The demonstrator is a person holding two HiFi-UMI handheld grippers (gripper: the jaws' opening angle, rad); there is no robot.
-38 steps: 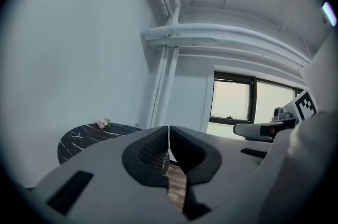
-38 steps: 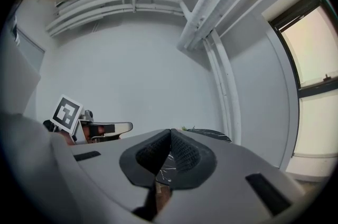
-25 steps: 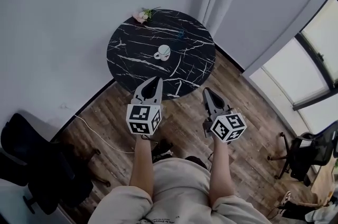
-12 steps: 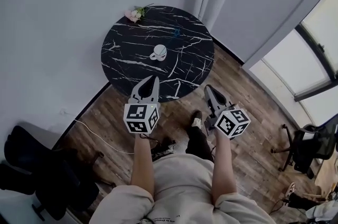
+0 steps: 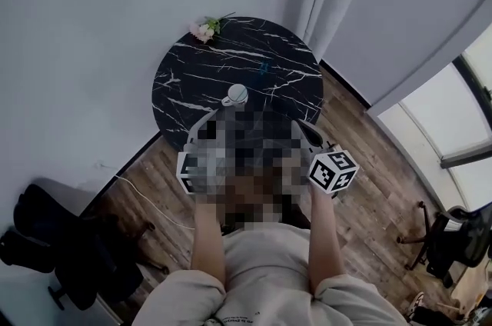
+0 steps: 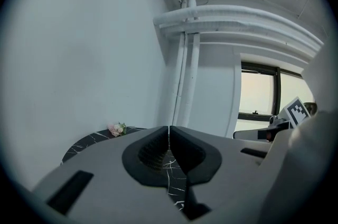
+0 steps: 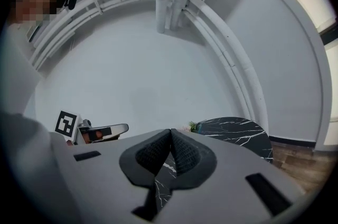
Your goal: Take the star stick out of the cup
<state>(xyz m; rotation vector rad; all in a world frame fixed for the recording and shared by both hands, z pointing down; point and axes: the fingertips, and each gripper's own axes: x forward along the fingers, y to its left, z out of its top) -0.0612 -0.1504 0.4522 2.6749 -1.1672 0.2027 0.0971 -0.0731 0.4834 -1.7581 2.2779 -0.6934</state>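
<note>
**First speaker:** How are the two claws standing?

**Second speaker:** The left gripper (image 6: 169, 128) is holding its grey jaws pressed together at the tips. Nothing is lying between the dark ribbed pads. The right gripper (image 7: 170, 130) is doing the same, tips meeting and gripping nothing. Neither is touching anything.

**First speaker:** Where are they sitting in the room?

**Second speaker:** Seen from the head, both are hovering at the near edge of a round black marble-patterned table (image 5: 192, 63). The right gripper (image 5: 307, 134) is pointing in over the rim. A mosaic patch is hiding most of the left one.

**First speaker:** And the cup?

**Second speaker:** A white cup (image 5: 237, 94) is standing near the table's middle, apart from both claws. The star stick is too small to make out in it. A small bluish thing (image 5: 264, 69) is lying beyond the cup, too small to identify, and pink flowers (image 5: 204, 29) are resting at the far rim.
</note>
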